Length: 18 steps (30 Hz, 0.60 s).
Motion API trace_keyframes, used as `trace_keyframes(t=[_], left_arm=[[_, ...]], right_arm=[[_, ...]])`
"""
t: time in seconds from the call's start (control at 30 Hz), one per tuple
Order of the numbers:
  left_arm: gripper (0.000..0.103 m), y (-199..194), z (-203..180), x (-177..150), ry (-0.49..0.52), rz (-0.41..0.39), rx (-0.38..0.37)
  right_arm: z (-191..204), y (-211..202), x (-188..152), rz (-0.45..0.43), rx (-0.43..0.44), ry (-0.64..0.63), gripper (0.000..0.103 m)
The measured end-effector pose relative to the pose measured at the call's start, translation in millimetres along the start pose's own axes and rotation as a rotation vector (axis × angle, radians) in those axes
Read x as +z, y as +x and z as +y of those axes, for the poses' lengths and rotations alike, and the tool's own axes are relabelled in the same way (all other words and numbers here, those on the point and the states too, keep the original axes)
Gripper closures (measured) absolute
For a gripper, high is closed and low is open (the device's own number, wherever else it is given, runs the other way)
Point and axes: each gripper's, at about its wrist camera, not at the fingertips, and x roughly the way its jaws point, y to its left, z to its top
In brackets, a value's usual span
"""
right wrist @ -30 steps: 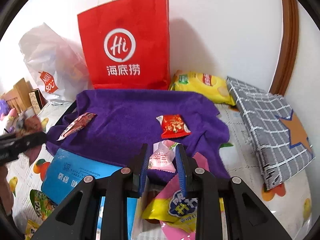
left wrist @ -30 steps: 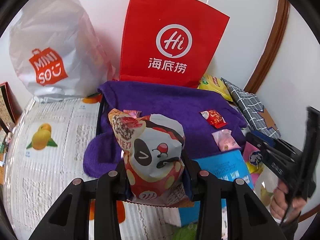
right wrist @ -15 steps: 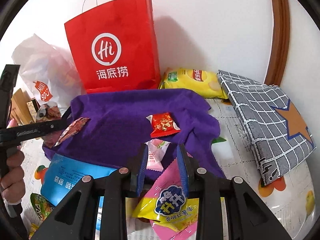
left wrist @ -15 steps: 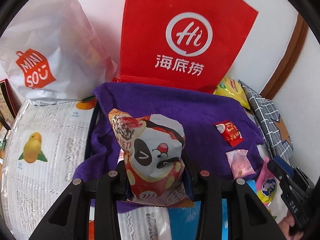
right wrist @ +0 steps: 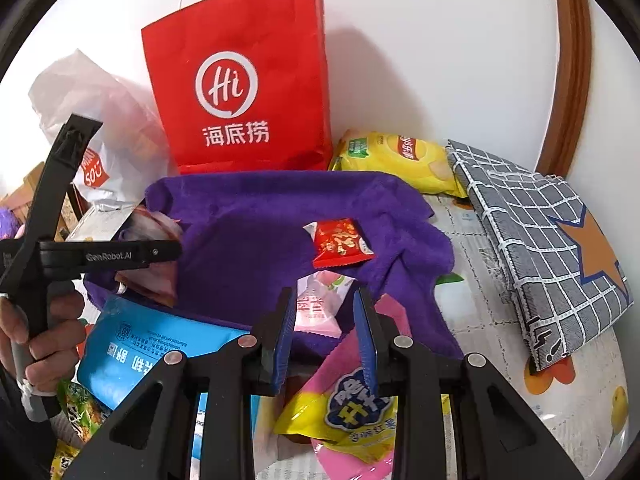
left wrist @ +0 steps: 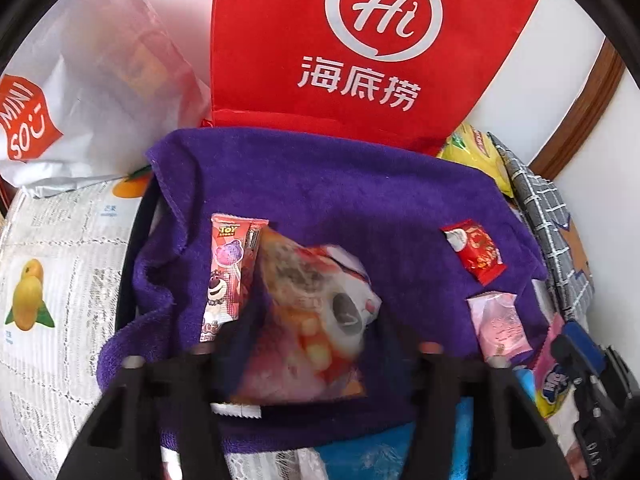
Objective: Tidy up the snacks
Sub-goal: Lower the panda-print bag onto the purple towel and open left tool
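Now the snack bag goes down on the purple towel (left wrist: 320,184).

Spread wide, the left gripper (left wrist: 316,356) frames the blurred snack bag (left wrist: 312,312); if let fall carelessly, it could cover the Toy Story bar (left wrist: 228,276) touching it. The right gripper (right wrist: 324,336) hovers at the towel's near edge, narrowly parted, empty, over a pink candy (right wrist: 320,304).

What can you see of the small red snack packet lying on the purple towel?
The small red packet is a glossy, pillow-shaped wrapper with crimped ends, gold print and a white patch at one end. It looks sealed and lies flat and slightly askew on the purple towel, toward its right side. Only the towel touches it. A pale pink packet sits just nearer the camera; whether they touch is unclear. No hand-held gripper is on it.
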Motion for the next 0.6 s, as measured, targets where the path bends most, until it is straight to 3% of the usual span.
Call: trace_keyframes(t=[0.27, 0.6], left_arm=[[0.036, -35, 5, -5, -0.005, -0.064, 0.01], [0.036, -77, 37, -54, -0.022, -0.151, 0.06]], right_arm=[[2, 0, -1, -0.018, 0.014, 0.003, 0.072], [-5, -18, 2, -0.108, -0.01, 0.021, 0.072]])
